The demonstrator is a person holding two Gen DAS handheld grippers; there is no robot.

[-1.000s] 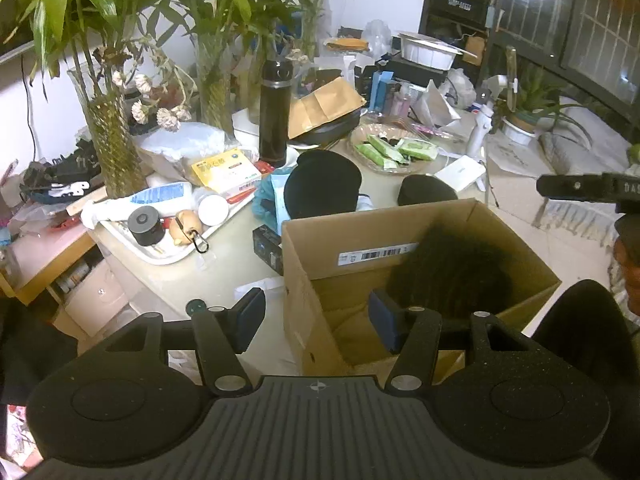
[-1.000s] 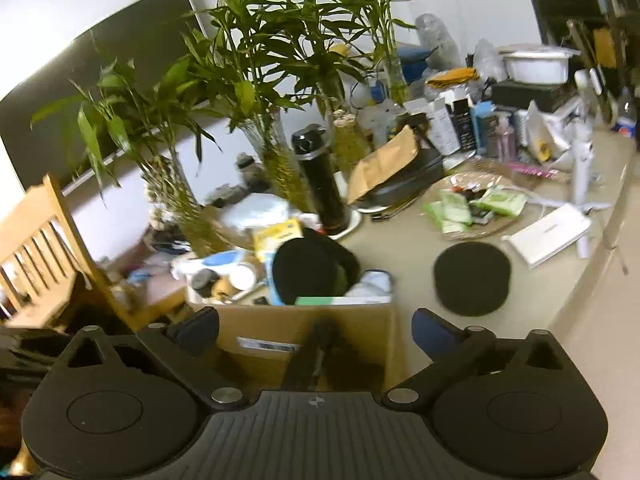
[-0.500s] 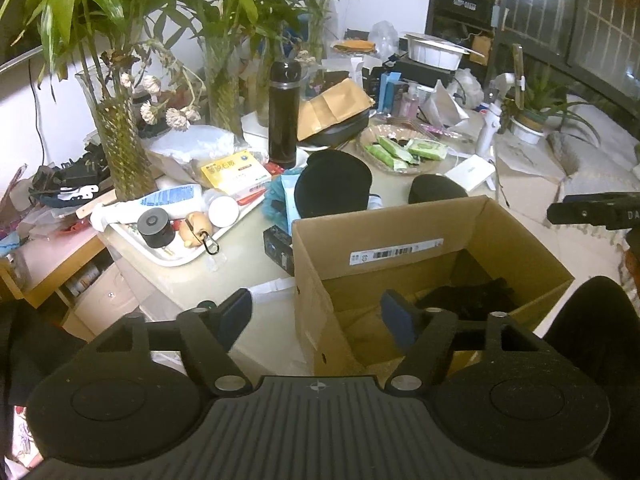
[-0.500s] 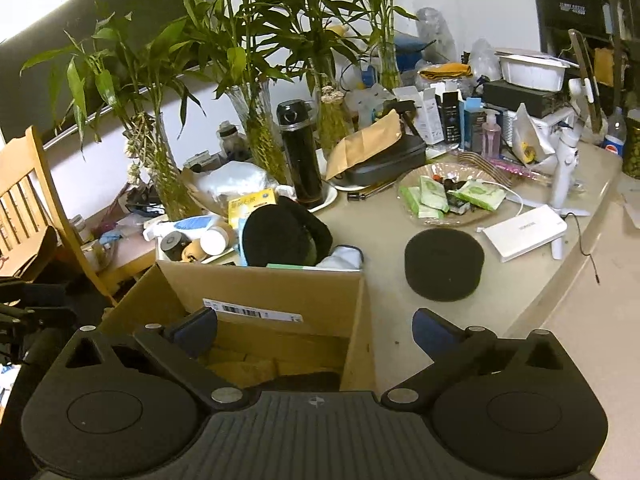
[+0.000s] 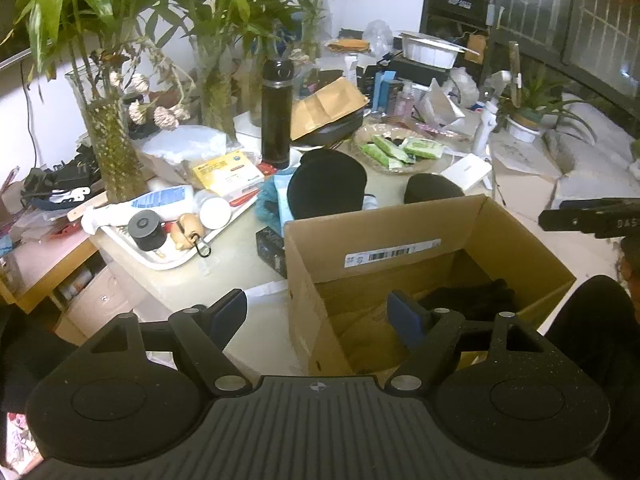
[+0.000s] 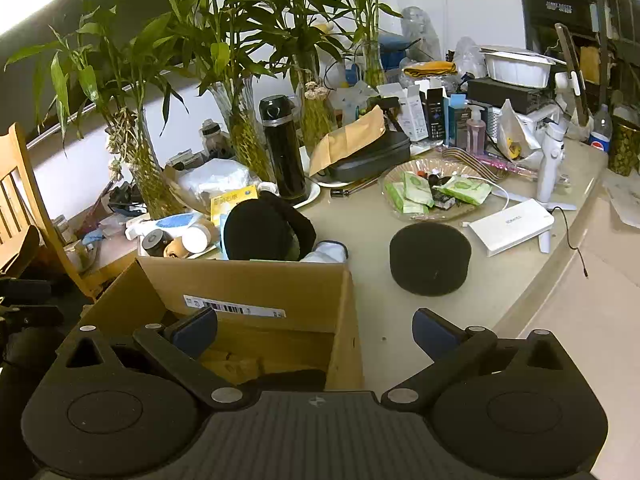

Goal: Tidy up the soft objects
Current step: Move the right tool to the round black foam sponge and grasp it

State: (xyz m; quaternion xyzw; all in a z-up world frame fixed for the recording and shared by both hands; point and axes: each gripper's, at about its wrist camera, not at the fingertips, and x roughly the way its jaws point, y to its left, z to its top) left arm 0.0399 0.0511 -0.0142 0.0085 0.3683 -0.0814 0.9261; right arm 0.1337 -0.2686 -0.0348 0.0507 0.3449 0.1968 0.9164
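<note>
Open cardboard box (image 5: 384, 240) sits on the cluttered tabletop (image 6: 460, 312), a barcode label on its inner wall. A dark soft item (image 5: 472, 300) lies at the bottom of the box. Left gripper (image 5: 318, 312) hangs over the box's near left corner, jaws spread wide and empty; one blue pad is outside the box, the other over its interior. Right gripper (image 6: 316, 330) hangs over the box's right wall, jaws wide apart, nothing between the pads. A black beanie (image 6: 260, 232) sits just behind the box. A round black soft piece (image 6: 430, 258) rests on bare tabletop to the right of the box, near a white flat box (image 6: 512, 226). A black flask (image 6: 282, 148) stands upright further back among vases of bamboo.
</note>
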